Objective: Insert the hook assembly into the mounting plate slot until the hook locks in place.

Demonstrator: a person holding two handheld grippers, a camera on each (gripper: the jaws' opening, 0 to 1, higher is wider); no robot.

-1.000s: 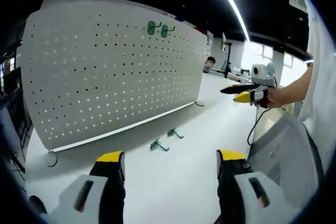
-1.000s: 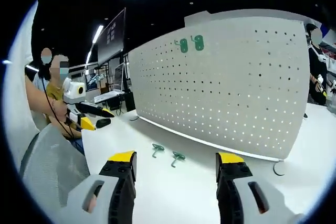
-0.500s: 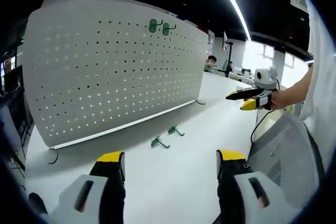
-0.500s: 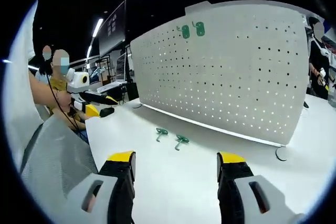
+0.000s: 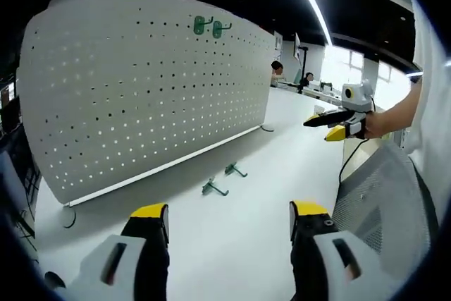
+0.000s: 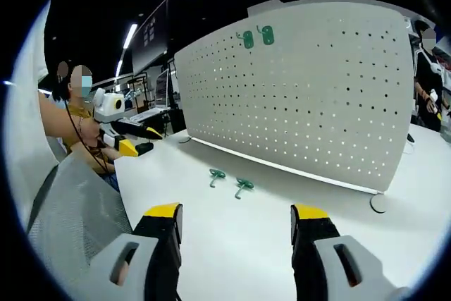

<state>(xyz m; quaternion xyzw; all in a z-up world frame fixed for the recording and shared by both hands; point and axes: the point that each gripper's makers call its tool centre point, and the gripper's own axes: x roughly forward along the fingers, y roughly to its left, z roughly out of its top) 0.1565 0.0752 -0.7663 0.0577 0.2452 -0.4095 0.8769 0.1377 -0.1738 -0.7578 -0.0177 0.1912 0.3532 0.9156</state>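
Two small green hooks lie flat on the white table (image 5: 232, 244), side by side and a little apart. In the left gripper view they are hook one (image 5: 213, 188) and hook two (image 5: 235, 170). In the right gripper view the same pair shows as (image 6: 216, 175) and (image 6: 244, 186). They lie straight ahead of both grippers, between the grippers and the big white board with holes (image 5: 141, 89). The board stands upright at the far side of the table. Two more green hooks (image 5: 210, 27) already hang near its top edge.

The left gripper (image 5: 229, 220) is open and holds nothing. The right gripper (image 6: 236, 220) is open too, with nothing between its jaws. Both are held up, well back from the hooks.

Each hook looks long and thin, and its long side seems to point across the table toward the board, though they are too small to be sure.

Neither gripper looks clearly nearer. The table around the hooks is bare, so there is lots of room to come down from above. The next move is likely to reach forward and pinch one hook across its thin middle. The near table edge and a grey mesh chair (image 5: 380, 202) sit close to the right gripper's side.
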